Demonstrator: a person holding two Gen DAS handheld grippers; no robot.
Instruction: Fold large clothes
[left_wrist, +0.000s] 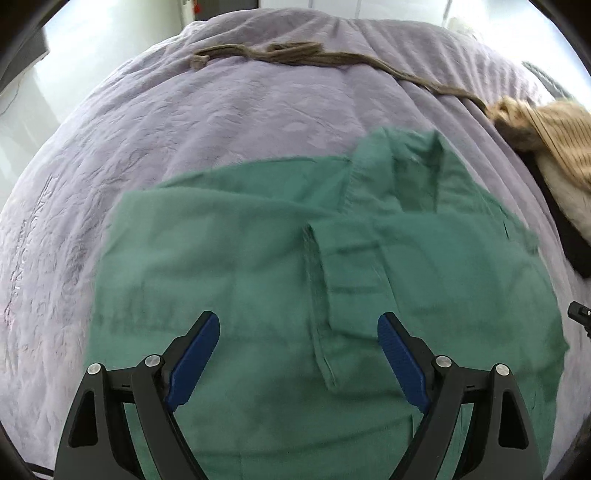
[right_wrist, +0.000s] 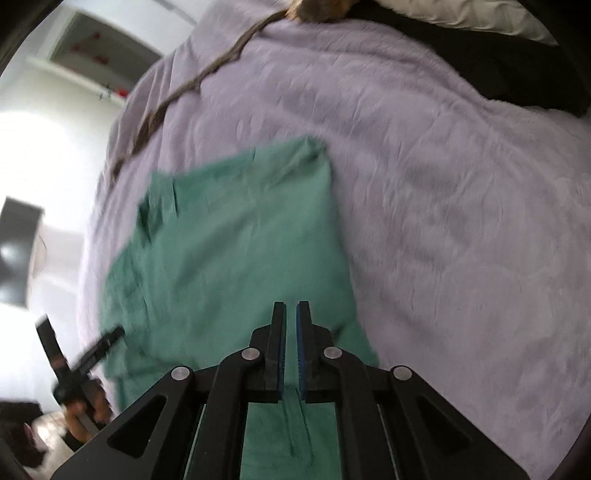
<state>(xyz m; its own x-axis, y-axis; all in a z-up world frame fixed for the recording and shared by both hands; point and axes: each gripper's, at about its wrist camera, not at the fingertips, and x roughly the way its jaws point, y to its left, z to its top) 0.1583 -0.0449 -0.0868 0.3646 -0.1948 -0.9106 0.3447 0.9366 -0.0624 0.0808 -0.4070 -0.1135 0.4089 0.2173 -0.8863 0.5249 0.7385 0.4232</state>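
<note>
A green shirt (left_wrist: 258, 266) lies spread on a lilac bedspread (left_wrist: 184, 122), collar at the far right, a chest pocket near the middle. My left gripper (left_wrist: 298, 325) is open and empty above the shirt's near part. In the right wrist view the green shirt (right_wrist: 236, 251) lies to the left on the bedspread (right_wrist: 443, 206). My right gripper (right_wrist: 291, 308) has its jaws nearly closed, with a fold of the green cloth running up between them from below. The left gripper (right_wrist: 92, 354) shows at the shirt's left edge, held by a hand.
A long brown knitted strip (left_wrist: 295, 55) lies across the far part of the bed. A tan striped garment (left_wrist: 546, 136) and a black item (left_wrist: 565, 229) lie at the far right. The bed's edge and a bright floor lie to the left.
</note>
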